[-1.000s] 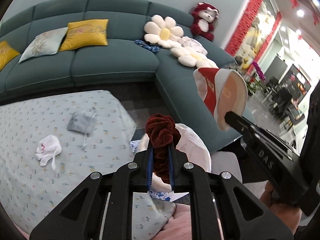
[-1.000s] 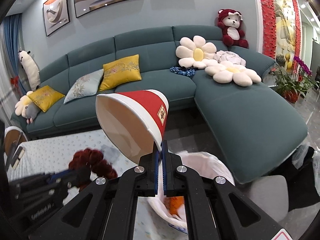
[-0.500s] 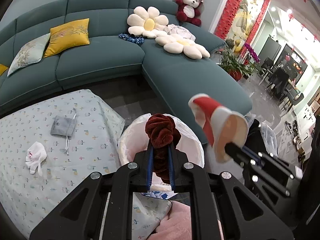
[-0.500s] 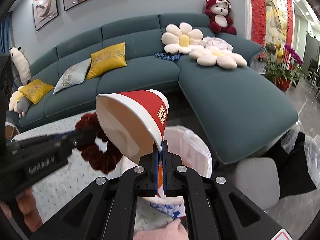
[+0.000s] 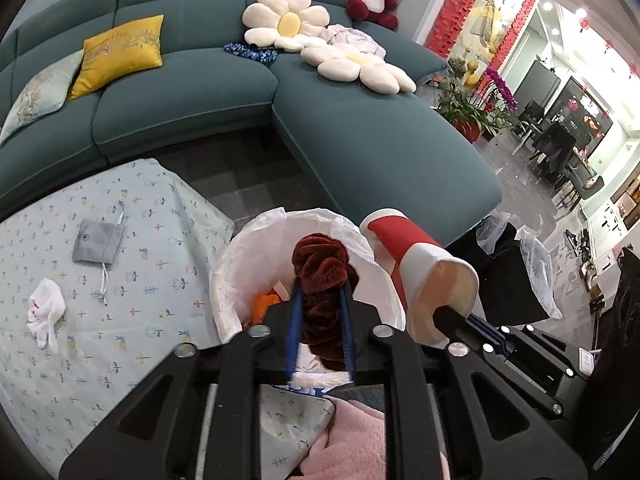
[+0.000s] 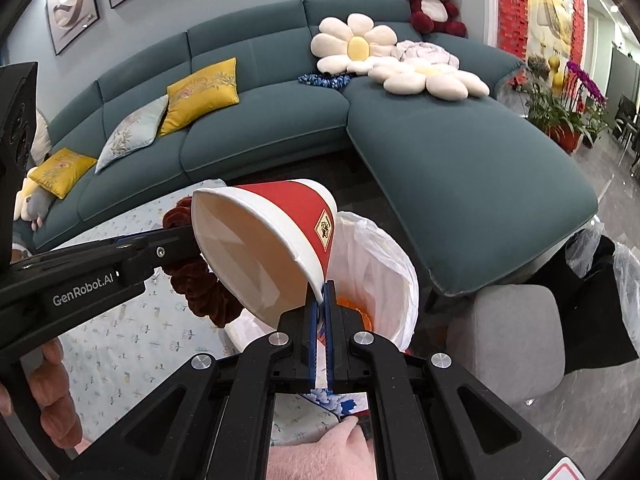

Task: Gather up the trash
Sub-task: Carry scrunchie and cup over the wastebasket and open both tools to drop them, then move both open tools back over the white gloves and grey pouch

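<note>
My left gripper [image 5: 320,296] is shut on a dark red velvet scrunchie [image 5: 322,264] and holds it over the mouth of a white-lined trash bin [image 5: 236,256]. My right gripper [image 6: 323,286] is shut on the rim of a red and white paper cup [image 6: 276,236], tilted on its side above the same bin [image 6: 380,264]. The cup [image 5: 416,268] shows at the bin's right rim in the left wrist view. Orange trash [image 5: 266,304] lies inside the bin. The scrunchie [image 6: 200,280] hangs left of the cup in the right wrist view.
A table with a floral cloth [image 5: 132,320] stands left of the bin, with a grey pouch [image 5: 98,240] and a crumpled white tissue [image 5: 46,312] on it. A teal sofa [image 5: 380,140] curves behind. A grey stool [image 6: 516,332] and black bags [image 5: 516,280] sit to the right.
Both grippers have moved forward and down over the bin. The scrunchie and the cup now hang above its opening, closer together.
</note>
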The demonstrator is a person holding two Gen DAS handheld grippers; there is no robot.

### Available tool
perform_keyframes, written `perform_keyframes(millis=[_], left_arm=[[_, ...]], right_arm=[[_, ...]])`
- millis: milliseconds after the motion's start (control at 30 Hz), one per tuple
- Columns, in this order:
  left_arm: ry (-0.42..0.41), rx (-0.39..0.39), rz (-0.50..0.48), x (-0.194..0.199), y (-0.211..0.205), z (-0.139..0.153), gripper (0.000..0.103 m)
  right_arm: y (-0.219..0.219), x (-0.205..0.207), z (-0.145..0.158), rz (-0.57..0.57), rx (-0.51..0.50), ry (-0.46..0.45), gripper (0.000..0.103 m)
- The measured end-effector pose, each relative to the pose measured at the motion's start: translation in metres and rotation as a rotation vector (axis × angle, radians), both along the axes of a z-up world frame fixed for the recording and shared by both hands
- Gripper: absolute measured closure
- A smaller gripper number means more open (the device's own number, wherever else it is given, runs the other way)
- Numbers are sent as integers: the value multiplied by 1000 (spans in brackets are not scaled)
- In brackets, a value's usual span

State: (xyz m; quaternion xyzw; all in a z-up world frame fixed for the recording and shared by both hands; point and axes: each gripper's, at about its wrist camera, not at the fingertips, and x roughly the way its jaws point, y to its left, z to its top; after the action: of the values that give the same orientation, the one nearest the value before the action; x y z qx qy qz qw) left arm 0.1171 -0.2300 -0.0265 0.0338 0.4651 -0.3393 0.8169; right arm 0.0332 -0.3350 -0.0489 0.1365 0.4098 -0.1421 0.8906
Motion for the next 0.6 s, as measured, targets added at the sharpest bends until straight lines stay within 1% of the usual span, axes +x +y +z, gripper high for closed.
perform_keyframes(millis=[33, 67, 100, 167, 233, 267, 467, 533, 600], left_arm=[[-3, 7, 14, 2, 0, -2, 64], [-9, 7, 29, 3, 2, -2, 51], [-12, 3, 37, 5, 3, -2, 43], [-8, -6, 51, 8, 7, -2, 41], [-3, -3, 61, 11, 11, -4, 41], [-2, -1, 69, 13, 14, -5, 41], [1, 0, 104, 19, 31, -8, 41], [-3, 6, 118, 20, 38, -9, 41], [-4, 5, 130, 21, 45, -9, 41]], right_arm=[[0, 2, -1, 0, 5, 2, 100], [-2, 5, -3, -1, 9, 3, 100], [-3, 9, -4, -4, 14, 3, 100], [-5, 11, -6, -8, 18, -3, 95], [-4, 16, -6, -16, 13, -3, 78], [-3, 16, -5, -18, 12, -9, 76], [7, 21, 2, -3, 0, -22, 72], [10, 20, 3, -2, -4, -25, 67], [13, 22, 5, 0, -7, -27, 65]])
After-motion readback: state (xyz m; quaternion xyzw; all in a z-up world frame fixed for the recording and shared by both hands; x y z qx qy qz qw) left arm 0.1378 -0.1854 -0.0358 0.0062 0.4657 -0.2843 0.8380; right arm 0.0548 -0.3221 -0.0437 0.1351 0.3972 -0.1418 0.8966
